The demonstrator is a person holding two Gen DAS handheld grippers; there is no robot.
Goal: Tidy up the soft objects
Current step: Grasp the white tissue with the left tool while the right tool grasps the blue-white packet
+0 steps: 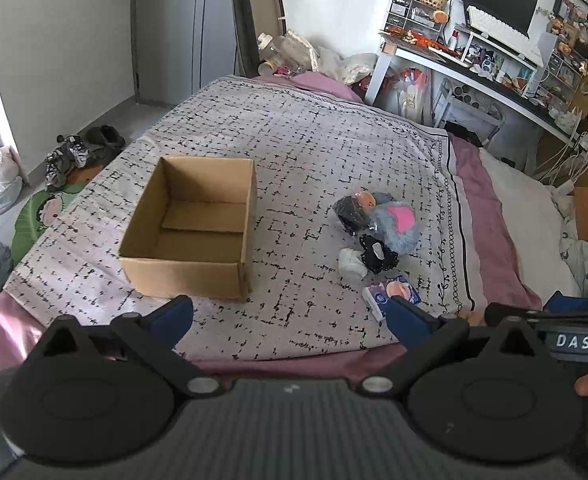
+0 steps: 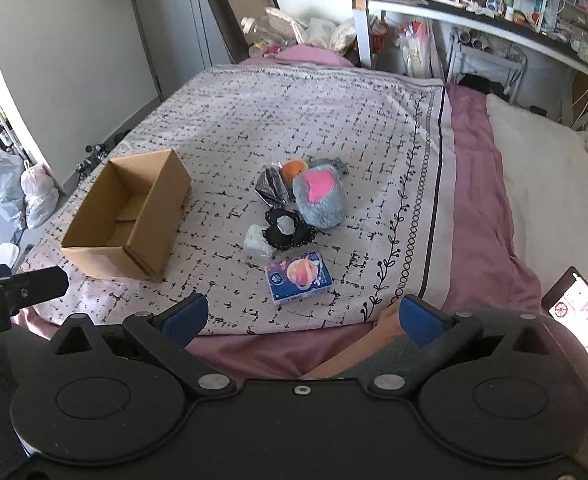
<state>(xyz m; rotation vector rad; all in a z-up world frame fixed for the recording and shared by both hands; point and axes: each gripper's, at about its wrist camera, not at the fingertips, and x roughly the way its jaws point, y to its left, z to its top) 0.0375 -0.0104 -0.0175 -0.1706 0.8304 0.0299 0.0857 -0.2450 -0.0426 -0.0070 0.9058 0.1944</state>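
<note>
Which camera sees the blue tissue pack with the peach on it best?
The right wrist view: the tissue pack lies whole and uncovered there, peach picture facing up. In the left wrist view the left gripper's blue finger hides one corner of the pack.

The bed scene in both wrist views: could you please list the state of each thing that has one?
Cardboard box: upright, open, nothing inside.
Grey plush toy: lying outside the box.
Tissue pack: flat on the bedspread.
Left gripper: open, holding nothing.
Right gripper: open, holding nothing.
</note>
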